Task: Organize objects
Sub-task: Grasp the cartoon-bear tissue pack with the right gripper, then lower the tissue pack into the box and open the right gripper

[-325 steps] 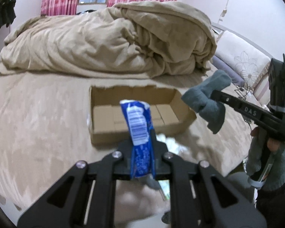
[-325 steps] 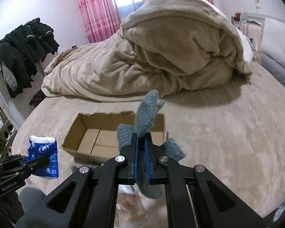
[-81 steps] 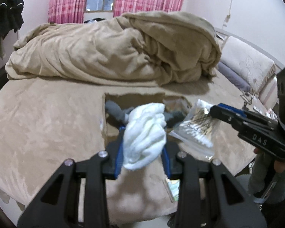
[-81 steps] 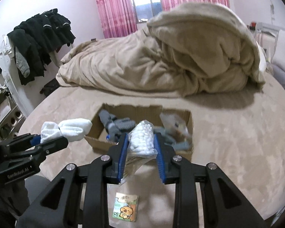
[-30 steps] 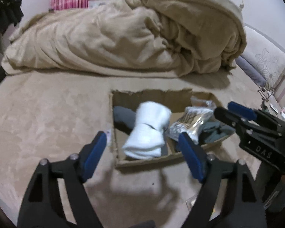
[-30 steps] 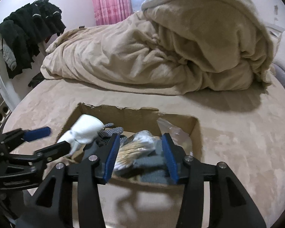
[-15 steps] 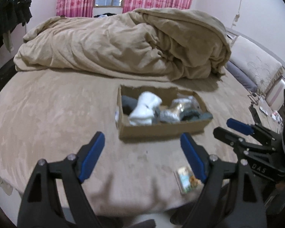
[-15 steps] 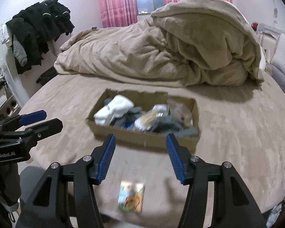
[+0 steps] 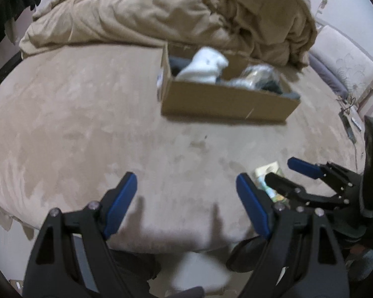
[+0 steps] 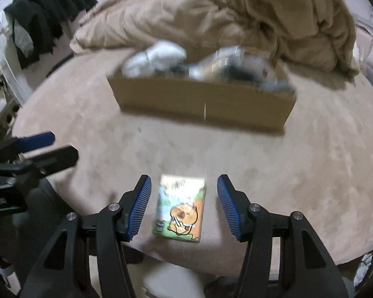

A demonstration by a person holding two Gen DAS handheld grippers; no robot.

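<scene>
A cardboard box (image 9: 226,100) (image 10: 204,99) stands on the bed and holds a white sock roll (image 9: 204,65) (image 10: 154,55), a clear bag of cotton swabs (image 9: 256,74) (image 10: 221,60) and grey socks. A small packet with a cartoon animal (image 10: 180,208) lies flat on the bed near its front edge. My right gripper (image 10: 184,207) is open, low over the bed, its pads on either side of the packet, not touching it. It shows in the left wrist view (image 9: 289,173) over the packet (image 9: 268,180). My left gripper (image 9: 186,207) is open and empty.
A heaped beige duvet (image 9: 174,12) (image 10: 236,17) fills the far side of the bed behind the box. A patterned pillow (image 9: 348,67) lies at the right. Dark clothes (image 10: 42,24) hang at the left wall. The bed's front edge (image 9: 174,245) is just below both grippers.
Both grippers have dropped low toward the bed's front edge. My right gripper has come down around the cartoon packet. The box and its contents have not moved.
</scene>
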